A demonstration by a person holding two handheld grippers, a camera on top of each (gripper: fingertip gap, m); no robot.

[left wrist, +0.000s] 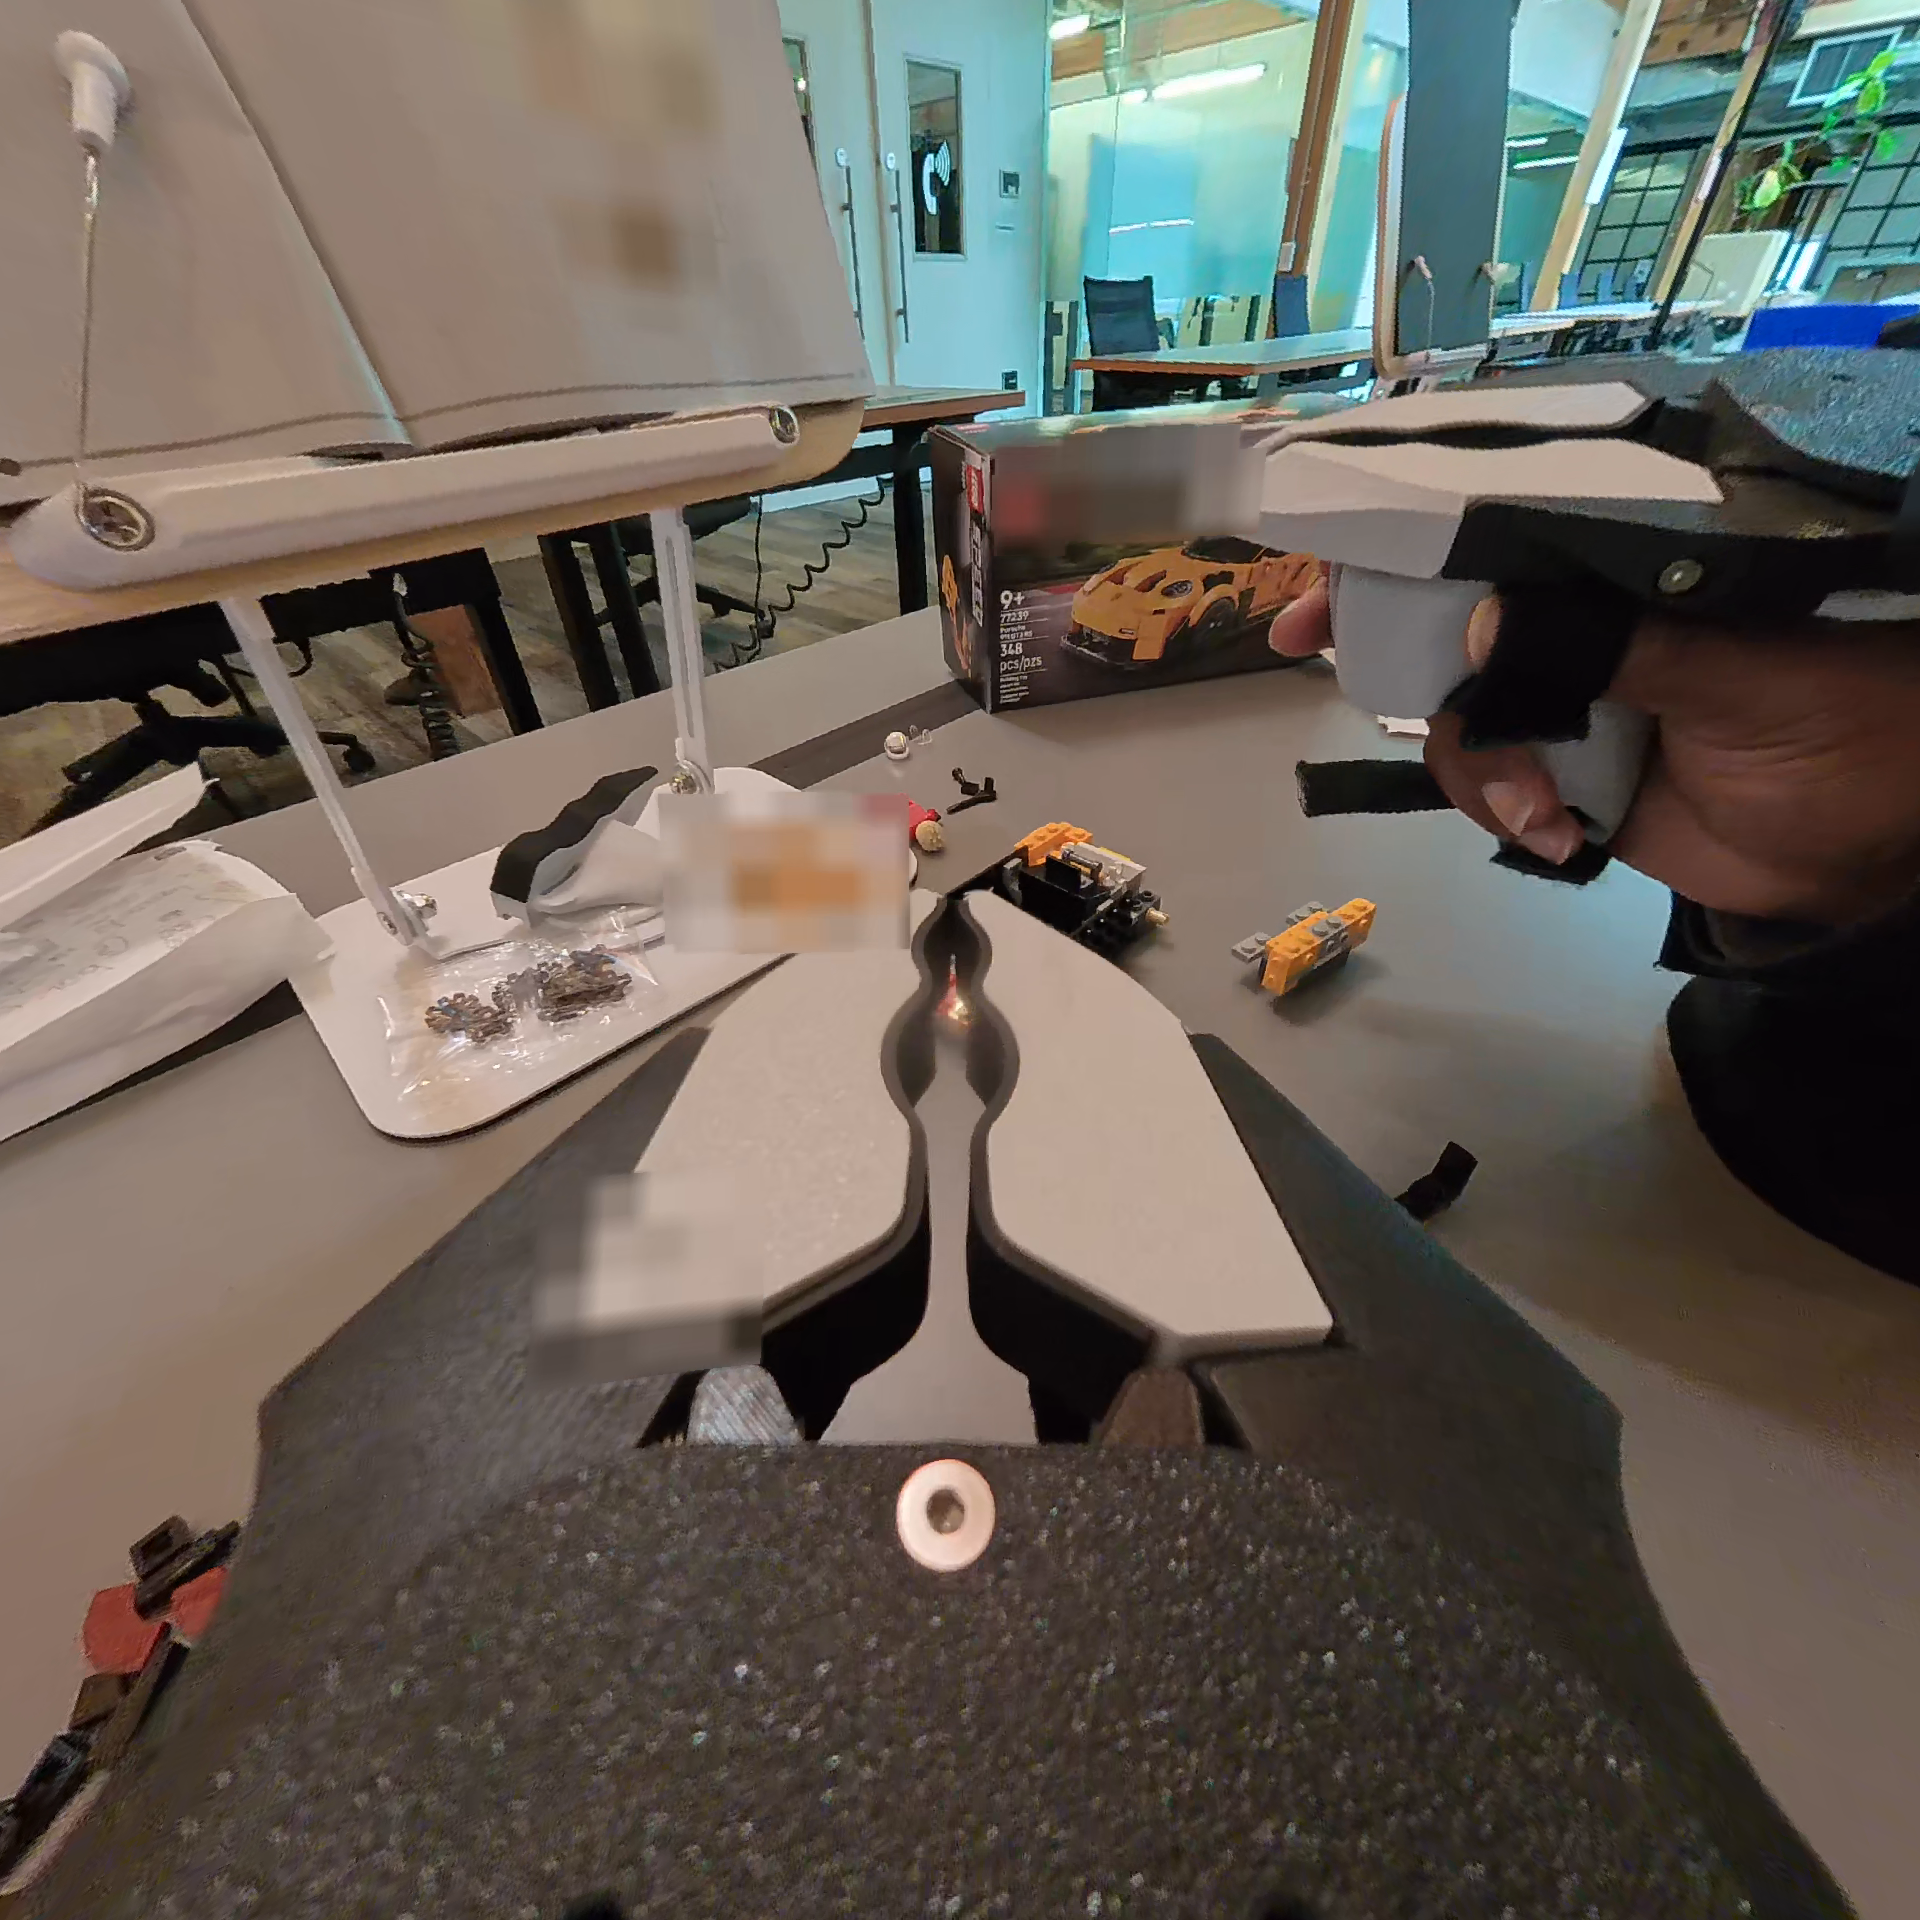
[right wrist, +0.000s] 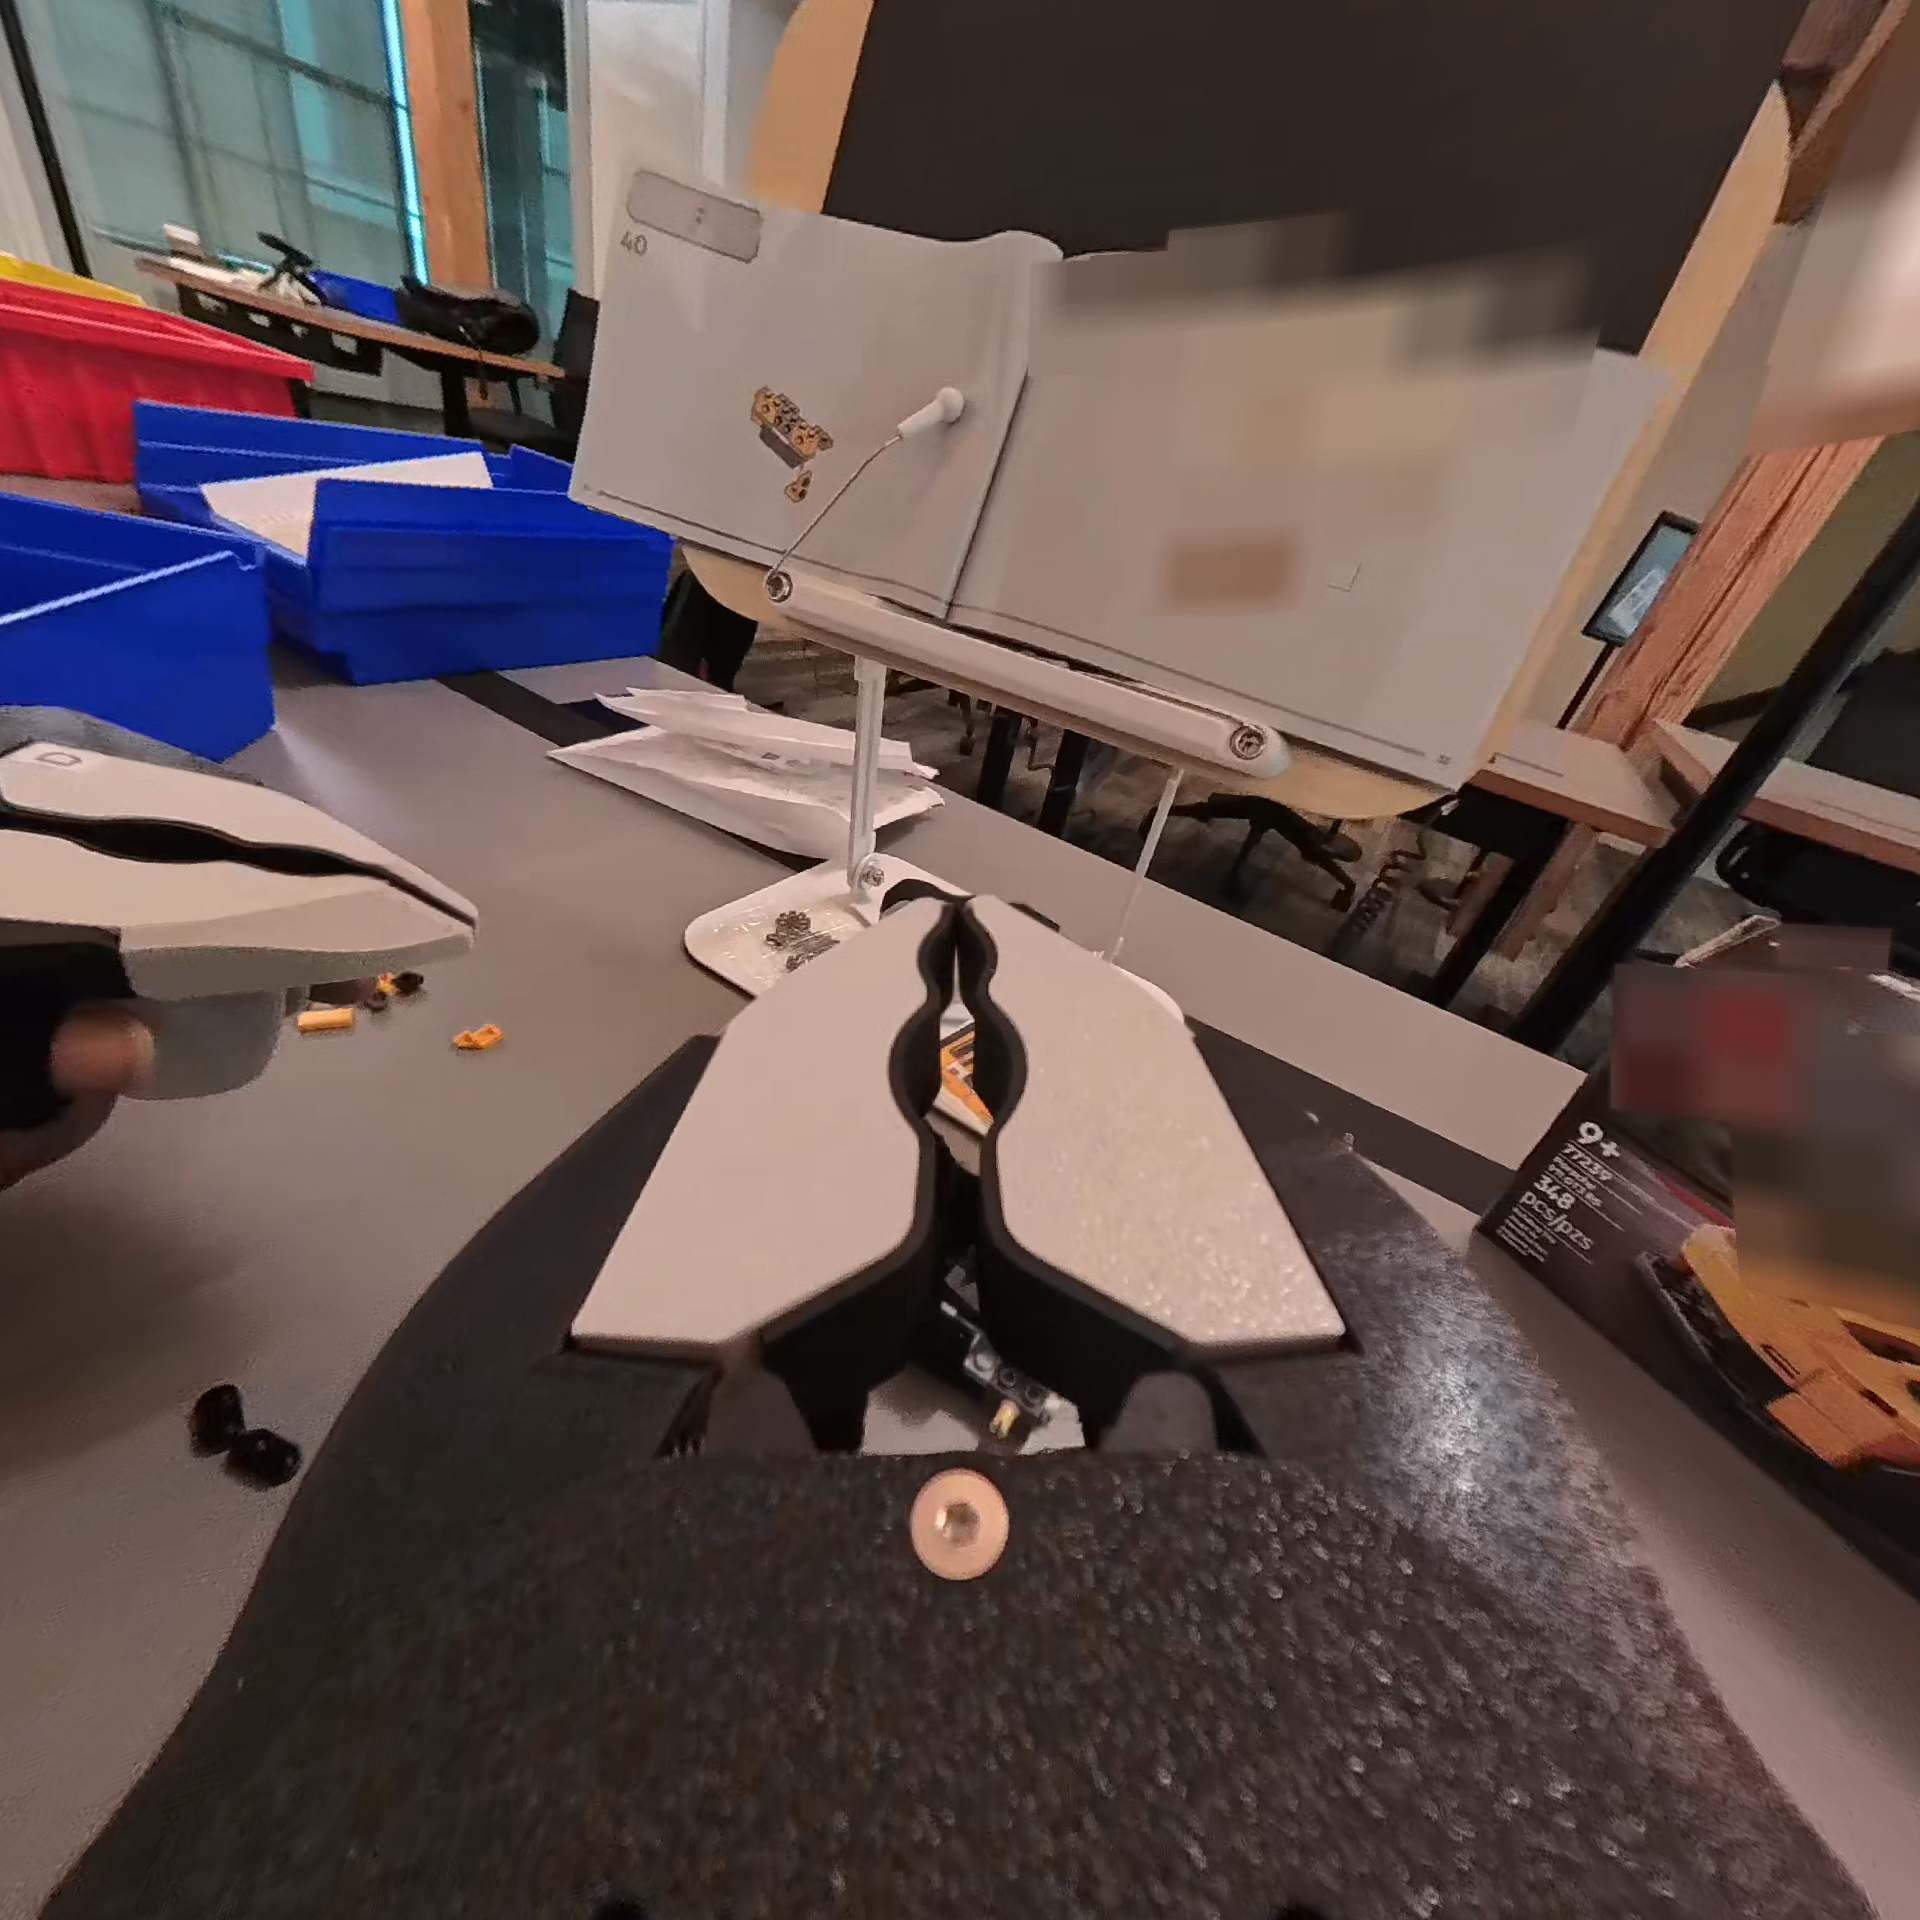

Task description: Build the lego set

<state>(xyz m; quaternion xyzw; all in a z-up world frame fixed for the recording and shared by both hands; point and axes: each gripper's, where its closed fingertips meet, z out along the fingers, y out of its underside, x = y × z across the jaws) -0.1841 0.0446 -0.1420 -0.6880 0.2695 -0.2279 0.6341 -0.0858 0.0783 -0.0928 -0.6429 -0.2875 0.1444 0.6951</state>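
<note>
My left gripper (left wrist: 951, 916) is shut, low over the grey table (left wrist: 1351, 1091). A small reddish glint shows in the hollow between its fingers; I cannot tell what it is. A black and orange lego assembly (left wrist: 1081, 883) stands just beyond its tips, with a small orange and grey sub-assembly (left wrist: 1309, 940) to the right. My right gripper (right wrist: 956, 916) is shut with nothing seen between its tips. It hovers above the table and also shows in the left wrist view (left wrist: 1273, 478). The black assembly (right wrist: 1003, 1382) shows beneath it. The left gripper (right wrist: 457, 920) shows at the left of the right wrist view.
An instruction booklet (right wrist: 831, 416) sits on a white stand (left wrist: 436, 1091) with a bag of small dark parts (left wrist: 530, 992). The lego box (left wrist: 1122, 582) stands behind. Loose small pieces (left wrist: 971, 790) (right wrist: 478, 1036) (right wrist: 234, 1434) lie around. Blue bins (right wrist: 416, 551) and paper bags (right wrist: 748, 769) are far left. The left gripper's tips are roughly 12 cm from the right gripper's.
</note>
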